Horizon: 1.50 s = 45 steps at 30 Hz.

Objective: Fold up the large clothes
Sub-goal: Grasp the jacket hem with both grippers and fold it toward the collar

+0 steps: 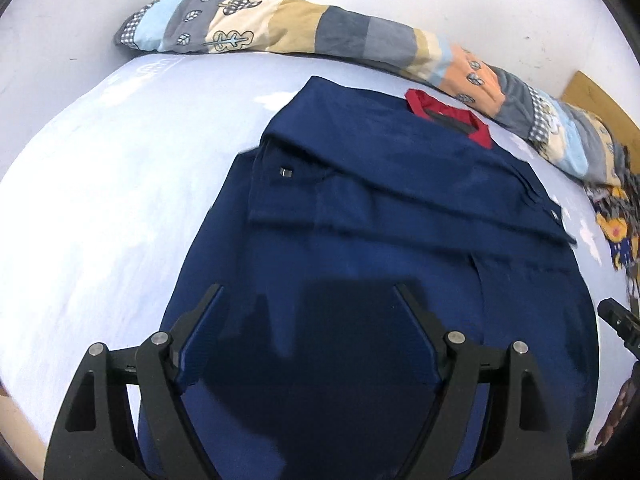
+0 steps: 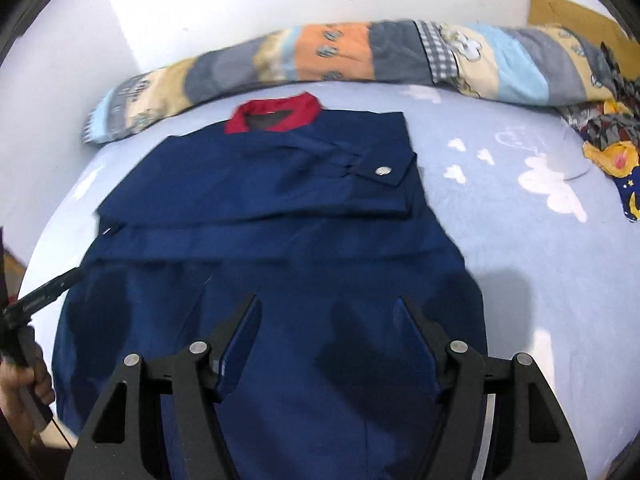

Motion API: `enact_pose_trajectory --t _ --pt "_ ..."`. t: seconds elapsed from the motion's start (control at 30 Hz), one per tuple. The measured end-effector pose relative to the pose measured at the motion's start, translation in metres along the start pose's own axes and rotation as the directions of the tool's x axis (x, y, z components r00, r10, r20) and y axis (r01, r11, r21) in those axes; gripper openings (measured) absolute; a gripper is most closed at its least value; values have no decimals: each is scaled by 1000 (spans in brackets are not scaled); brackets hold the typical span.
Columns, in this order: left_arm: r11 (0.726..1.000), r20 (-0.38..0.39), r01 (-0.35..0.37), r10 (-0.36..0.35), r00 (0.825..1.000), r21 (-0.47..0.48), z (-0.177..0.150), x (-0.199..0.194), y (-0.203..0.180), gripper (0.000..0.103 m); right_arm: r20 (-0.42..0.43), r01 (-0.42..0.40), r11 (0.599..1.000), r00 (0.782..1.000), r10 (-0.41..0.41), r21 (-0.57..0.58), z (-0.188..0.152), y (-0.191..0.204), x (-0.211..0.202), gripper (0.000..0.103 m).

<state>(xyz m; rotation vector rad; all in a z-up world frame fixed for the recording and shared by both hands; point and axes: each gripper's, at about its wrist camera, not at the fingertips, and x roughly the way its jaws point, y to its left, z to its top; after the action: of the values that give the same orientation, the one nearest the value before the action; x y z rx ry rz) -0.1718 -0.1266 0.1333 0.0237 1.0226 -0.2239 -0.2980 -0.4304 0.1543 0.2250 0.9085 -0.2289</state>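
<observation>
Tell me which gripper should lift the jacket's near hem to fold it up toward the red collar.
Neither alone, probably both: the left gripper and right gripper hang open-jawed over the jacket's lower part, each nearer its own hem corner, collar far.

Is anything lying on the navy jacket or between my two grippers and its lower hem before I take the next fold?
Nothing visible does. The left gripper and right gripper both hang open over the bare lower part of the navy jacket. The rolled quilt lies beyond the red collar, off the jacket.
</observation>
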Motion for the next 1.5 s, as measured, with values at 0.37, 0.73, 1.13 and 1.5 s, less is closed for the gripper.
enact_pose_trajectory --t 0.37,0.73,1.13,1.5 --pt "998 -113 -3 9 994 57 -111 -9 -29 82 -94 21 998 995 -27 -67 -102 22 -23 70" --pt "991 -58 -58 65 996 117 -144 -15 -33 103 -155 119 978 977 -146 -171 -147 41 -4 89" --pt "991 107 -83 72 992 103 -169 -22 -37 103 -85 135 986 986 -144 -103 -162 38 -1 103" --pt "990 100 -65 52 994 129 -167 -24 -35 103 -50 155 984 986 -160 -90 -165 39 -4 103"
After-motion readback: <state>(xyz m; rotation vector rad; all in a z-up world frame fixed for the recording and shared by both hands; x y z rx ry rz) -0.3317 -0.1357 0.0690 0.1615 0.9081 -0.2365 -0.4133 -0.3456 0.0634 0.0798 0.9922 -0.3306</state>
